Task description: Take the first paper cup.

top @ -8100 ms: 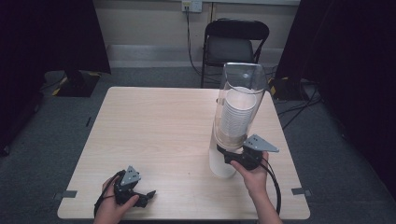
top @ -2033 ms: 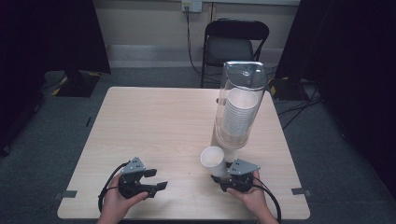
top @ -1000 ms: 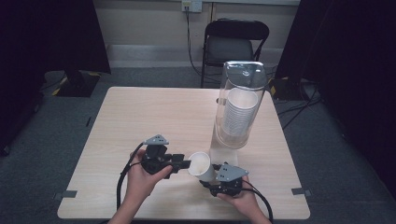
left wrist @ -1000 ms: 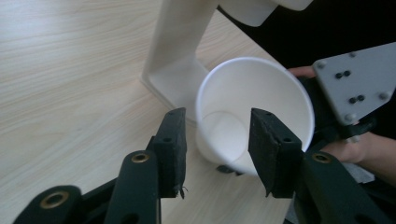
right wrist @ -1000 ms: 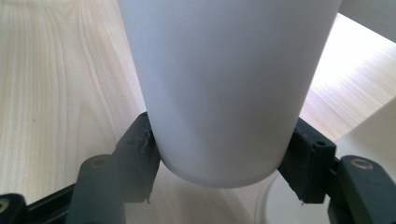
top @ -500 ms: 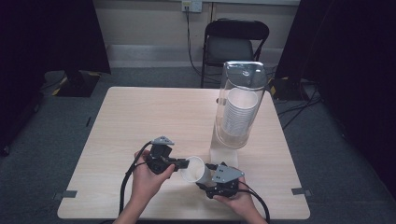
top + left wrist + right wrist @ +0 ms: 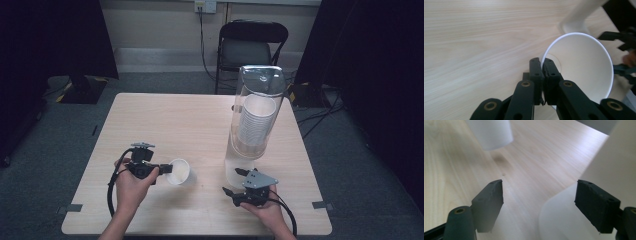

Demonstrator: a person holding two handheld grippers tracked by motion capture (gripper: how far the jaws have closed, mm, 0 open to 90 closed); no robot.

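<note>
A person works at a wooden table [image 7: 165, 120]. The left gripper [image 7: 161, 169] pinches the rim of a white paper cup [image 7: 180, 171] — one jaw inside, one outside — holding it tilted, to the left of the tall clear cup dispenser [image 7: 252, 125]. The right gripper [image 7: 239, 186] sits just in front of the dispenser's white base, its jaws having just been opening, spread apart with nothing between them.

– Where is the small white paper cup [image 7: 180, 171]?
– Over the light wooden table [image 7: 175, 120], tipped on its side, mouth open. Its thin rim is pinched.
</note>
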